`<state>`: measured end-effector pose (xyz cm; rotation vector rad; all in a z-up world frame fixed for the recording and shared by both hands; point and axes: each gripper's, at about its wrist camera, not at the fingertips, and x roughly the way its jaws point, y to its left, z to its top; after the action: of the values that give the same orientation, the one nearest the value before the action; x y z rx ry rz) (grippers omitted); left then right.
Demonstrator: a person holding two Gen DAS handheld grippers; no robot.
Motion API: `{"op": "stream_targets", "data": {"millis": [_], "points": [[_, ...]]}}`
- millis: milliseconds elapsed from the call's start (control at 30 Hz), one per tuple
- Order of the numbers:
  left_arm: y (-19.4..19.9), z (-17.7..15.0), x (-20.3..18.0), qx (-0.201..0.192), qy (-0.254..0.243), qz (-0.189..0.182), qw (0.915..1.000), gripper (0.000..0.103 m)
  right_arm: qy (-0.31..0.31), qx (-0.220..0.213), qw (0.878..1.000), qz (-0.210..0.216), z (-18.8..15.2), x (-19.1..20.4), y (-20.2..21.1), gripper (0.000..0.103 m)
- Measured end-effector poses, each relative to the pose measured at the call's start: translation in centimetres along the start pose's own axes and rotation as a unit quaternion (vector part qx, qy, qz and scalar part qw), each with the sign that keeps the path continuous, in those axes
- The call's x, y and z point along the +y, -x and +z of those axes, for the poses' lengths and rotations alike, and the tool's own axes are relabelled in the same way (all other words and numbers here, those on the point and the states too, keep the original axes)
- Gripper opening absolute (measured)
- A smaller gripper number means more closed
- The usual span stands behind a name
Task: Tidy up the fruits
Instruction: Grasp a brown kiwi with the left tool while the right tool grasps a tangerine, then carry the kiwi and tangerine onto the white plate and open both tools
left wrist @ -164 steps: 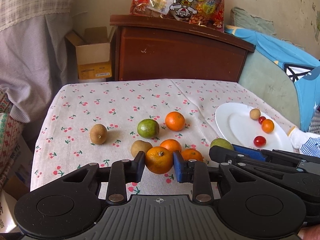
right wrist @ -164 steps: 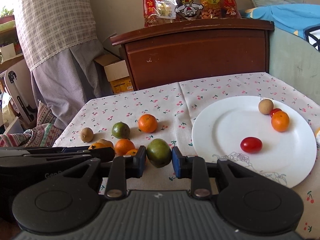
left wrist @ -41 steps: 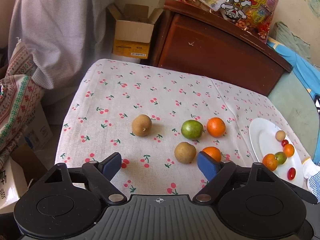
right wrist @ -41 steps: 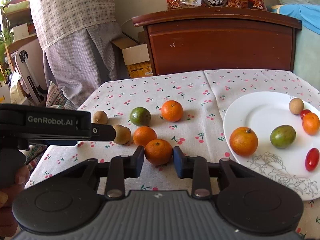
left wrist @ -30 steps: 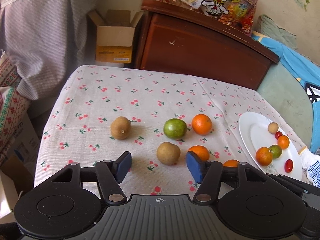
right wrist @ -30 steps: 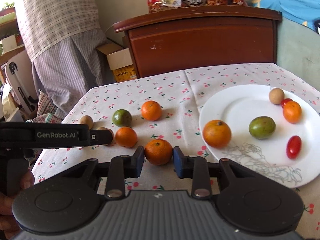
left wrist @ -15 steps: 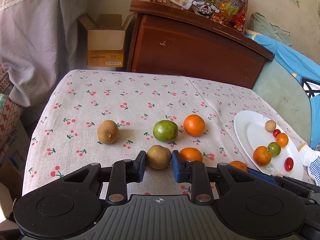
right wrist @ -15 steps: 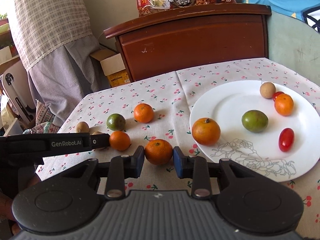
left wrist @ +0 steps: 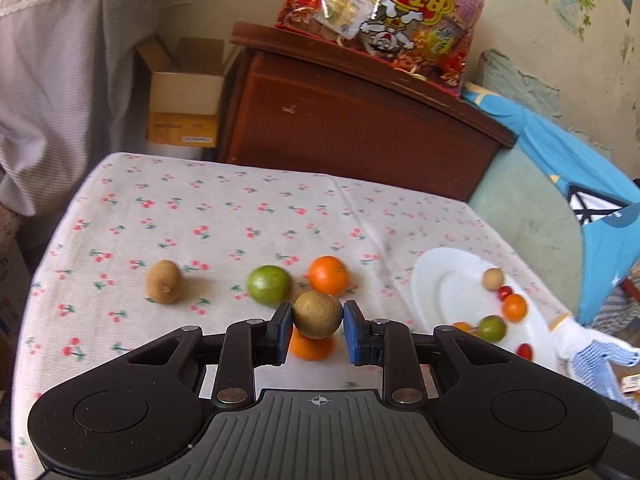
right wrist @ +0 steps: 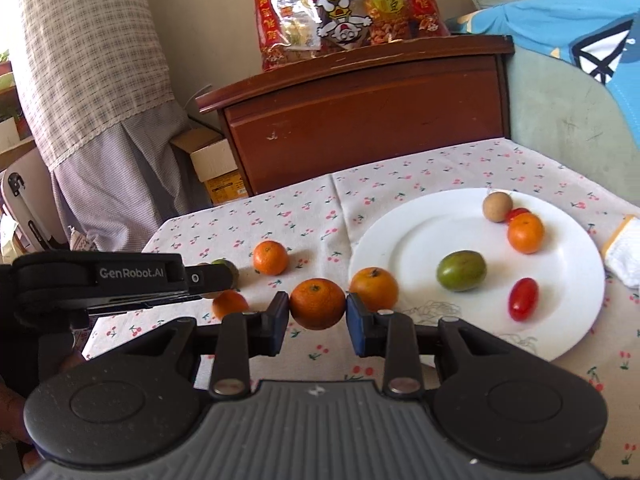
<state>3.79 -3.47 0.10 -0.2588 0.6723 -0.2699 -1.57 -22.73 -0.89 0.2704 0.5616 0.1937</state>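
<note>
My left gripper (left wrist: 318, 326) is shut on a brown kiwi (left wrist: 318, 314) and holds it above the cloth. Under it lies an orange (left wrist: 311, 348). A second kiwi (left wrist: 163, 281), a green fruit (left wrist: 269, 285) and another orange (left wrist: 328, 275) lie on the table beyond. My right gripper (right wrist: 317, 312) is shut on an orange (right wrist: 317, 303), held near the left rim of the white plate (right wrist: 416, 236). The plate holds an orange (right wrist: 374, 289), a green fruit (right wrist: 461, 271), a red tomato (right wrist: 523, 299), a small orange (right wrist: 525, 233) and a small brown fruit (right wrist: 497, 207).
The cherry-print tablecloth (left wrist: 224, 216) covers the table. A brown wooden cabinet (left wrist: 352, 120) with a red snack bag (left wrist: 384, 8) stands behind it, and a cardboard box (left wrist: 184, 108) to its left. A white glove (left wrist: 592, 356) lies right of the plate.
My left gripper has closed on the kiwi and lifted it off the cloth. My right gripper has carried its orange up and toward the plate.
</note>
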Motion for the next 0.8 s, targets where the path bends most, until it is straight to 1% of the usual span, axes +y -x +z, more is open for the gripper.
{"op": "stream_targets", "data": {"millis": [167, 433, 667, 800], "points": [[-1.0, 0.0, -1.9, 0.008, 0.0, -0.028, 0.9996, 0.025, -0.013, -0.004, 1.0, -0.016, 0.1, -1.2, 0.3, 0.031], [-3.1, 0.1, -5.2, 0.025, -0.018, -0.068, 0.9972, 0.025, -0.039, -0.013, 0.998, -0.049, 0.3, -3.2, 0.7, 0.031], [-5.0, -0.4, -7.3, 0.046, -0.028, -0.09, 0.9945, 0.025, -0.061, -0.02, 0.994, -0.087, 0.2, -5.0, 0.8, 0.031], [-5.5, -0.5, -8.0, 0.052, -0.035, -0.092, 0.9938, 0.025, -0.069, -0.032, 0.991, -0.107, 0.3, -5.5, 1.1, 0.034]]}}
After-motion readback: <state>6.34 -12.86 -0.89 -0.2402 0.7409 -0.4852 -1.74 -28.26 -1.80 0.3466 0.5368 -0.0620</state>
